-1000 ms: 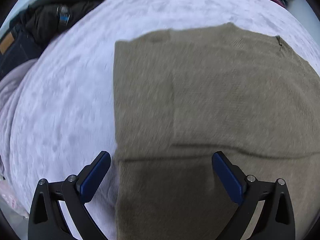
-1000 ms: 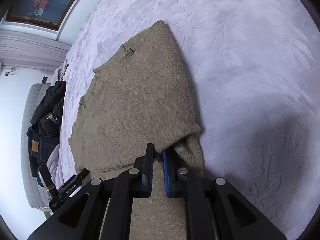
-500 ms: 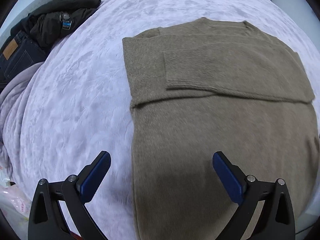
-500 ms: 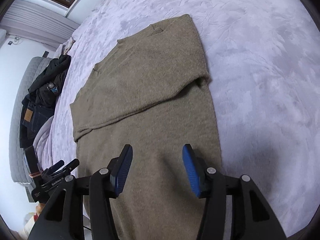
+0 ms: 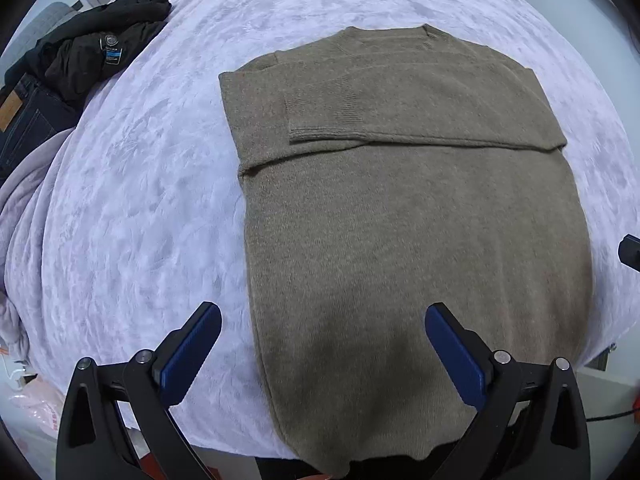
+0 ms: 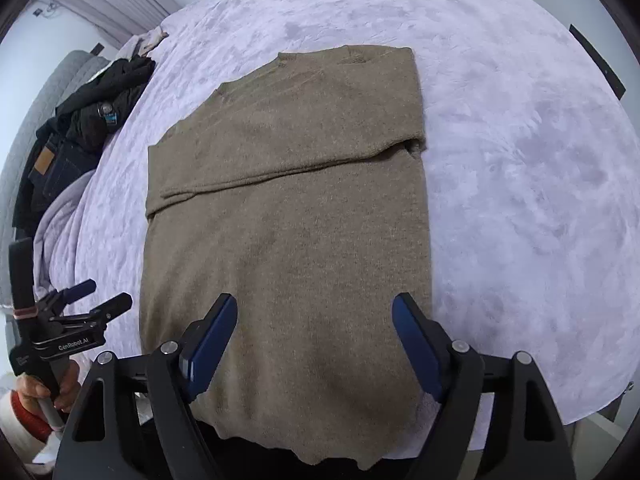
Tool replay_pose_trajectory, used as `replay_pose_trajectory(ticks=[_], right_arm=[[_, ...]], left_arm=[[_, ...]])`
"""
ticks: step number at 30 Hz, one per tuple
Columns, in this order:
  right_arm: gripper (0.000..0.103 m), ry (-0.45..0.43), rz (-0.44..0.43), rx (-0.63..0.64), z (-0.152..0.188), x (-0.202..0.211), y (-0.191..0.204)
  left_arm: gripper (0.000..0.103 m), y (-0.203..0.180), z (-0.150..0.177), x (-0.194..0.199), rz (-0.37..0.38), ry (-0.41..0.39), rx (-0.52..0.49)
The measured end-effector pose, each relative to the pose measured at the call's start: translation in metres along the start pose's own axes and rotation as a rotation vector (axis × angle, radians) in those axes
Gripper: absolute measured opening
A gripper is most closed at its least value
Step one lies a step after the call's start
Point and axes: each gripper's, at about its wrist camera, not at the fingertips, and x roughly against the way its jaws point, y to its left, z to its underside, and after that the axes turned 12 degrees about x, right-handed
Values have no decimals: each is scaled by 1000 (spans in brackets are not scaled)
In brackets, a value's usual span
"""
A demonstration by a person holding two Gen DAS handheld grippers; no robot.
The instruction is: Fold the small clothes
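Since a second ago both our claws have lifted back from the sweater, and the right claw, then pinched on the folded sleeve, has let it go.

From the left wrist view, our left claw (image 5: pixel 322 356) stands wide open and empty above the hem end of the brown sweater (image 5: pixel 420 240). The sweater lies flat on the lilac bed cover (image 5: pixel 140 200), both sleeves folded across the chest, one ribbed cuff (image 5: pixel 324 112) uppermost. Its left edge runs just inside the left pad; bare cover stretches well beyond it to the heap of dark clothes (image 5: pixel 80 56) at the far corner.

From the right wrist view, our right claw (image 6: pixel 316 344) has its jaws opening, with nothing between them but cloth lying beneath. The sweater (image 6: pixel 288 220) shows its right edge straight, with wide bare cover to the right. The left claw (image 6: pixel 76 312), in a hand, sits off to the lower left.

We judge the sleeve folds done; next we would take the hem (image 6: pixel 332 456), which hangs over the bed's near edge, at both corners and carry it up to the collar.
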Motion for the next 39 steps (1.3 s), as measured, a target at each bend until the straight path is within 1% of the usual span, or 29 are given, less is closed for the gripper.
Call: replay_pose_trajectory(ticks=[4, 8, 12, 17, 25, 32, 36, 39], right_arm=[[90, 39, -10, 12, 9, 6, 10], [90, 80, 17, 26, 16, 8, 20], [90, 122, 59, 22, 25, 10, 26], [90, 144, 41, -10, 32, 12, 27], [90, 141, 22, -14, 29, 11, 25], [90, 121, -12, -23, 23, 15, 13], [90, 113, -24, -5, 20, 23, 2], [90, 109, -43, 0, 17, 27, -9]], left_arm=[[102, -1, 8, 8, 5, 33, -19], [102, -3, 16, 14, -20, 52, -38], [102, 3, 20, 18, -22, 75, -17], [102, 11, 21, 23, -29, 84, 6], [102, 8, 18, 27, -49, 92, 8], [102, -9, 15, 34, -82, 78, -8], [102, -19, 17, 40, -94, 70, 11], [102, -25, 22, 45, -110, 63, 45]])
